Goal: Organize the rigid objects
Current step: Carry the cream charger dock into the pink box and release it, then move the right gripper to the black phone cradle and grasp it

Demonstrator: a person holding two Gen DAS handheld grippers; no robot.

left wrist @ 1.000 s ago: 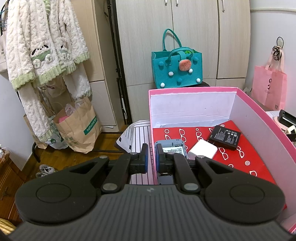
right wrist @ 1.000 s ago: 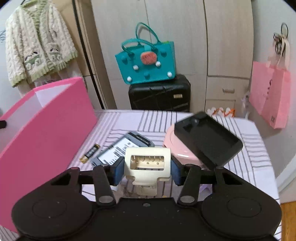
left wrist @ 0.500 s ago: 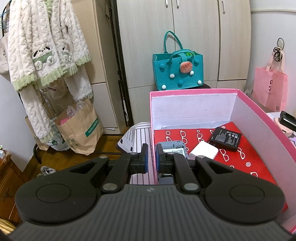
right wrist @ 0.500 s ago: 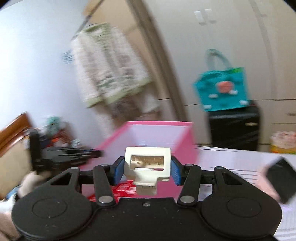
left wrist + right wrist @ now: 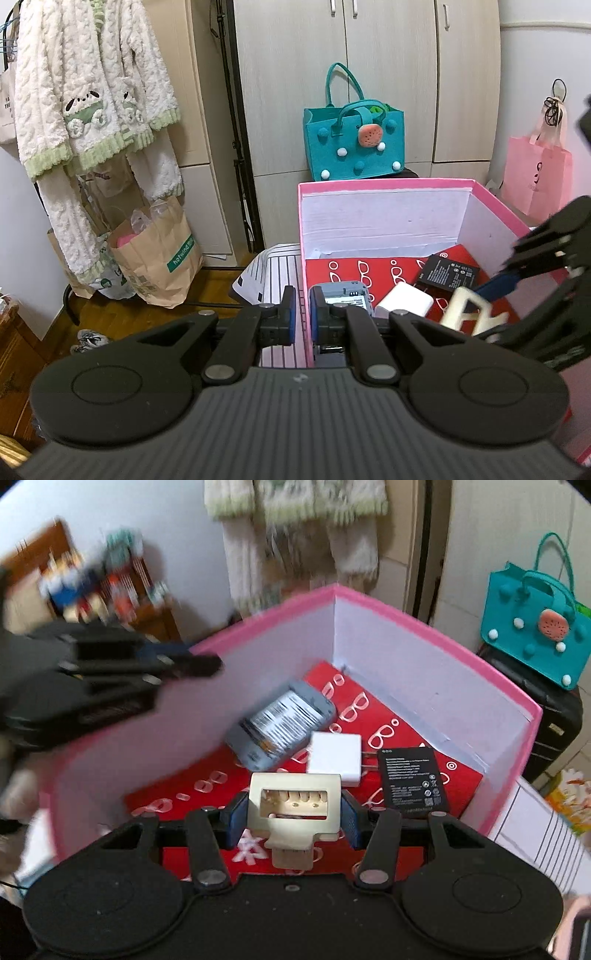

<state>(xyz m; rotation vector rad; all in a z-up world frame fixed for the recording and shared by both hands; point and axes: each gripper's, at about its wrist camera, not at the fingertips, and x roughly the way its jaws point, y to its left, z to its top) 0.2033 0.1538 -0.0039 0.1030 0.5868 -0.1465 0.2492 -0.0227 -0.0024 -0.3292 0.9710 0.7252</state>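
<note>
- Pink box (image 5: 436, 635), open-topped with a red patterned floor, stands on a striped tabletop (image 5: 275, 273).
- Left tongs (image 5: 302, 320) are clamped on the box's near wall, one finger outside and one inside.
- Right tongs (image 5: 293, 818) hang over the box's inside, clamped on a cream plastic part (image 5: 294, 812) held above the floor; from the left camera this part (image 5: 467, 314) shows blurred at the right.
- Grey phone (image 5: 282, 723) lies on the box floor near the left wall.
- Black battery (image 5: 410, 777) lies flat toward the right wall.
- White charger (image 5: 336, 757) lies between phone and battery, just beside both.
</note>
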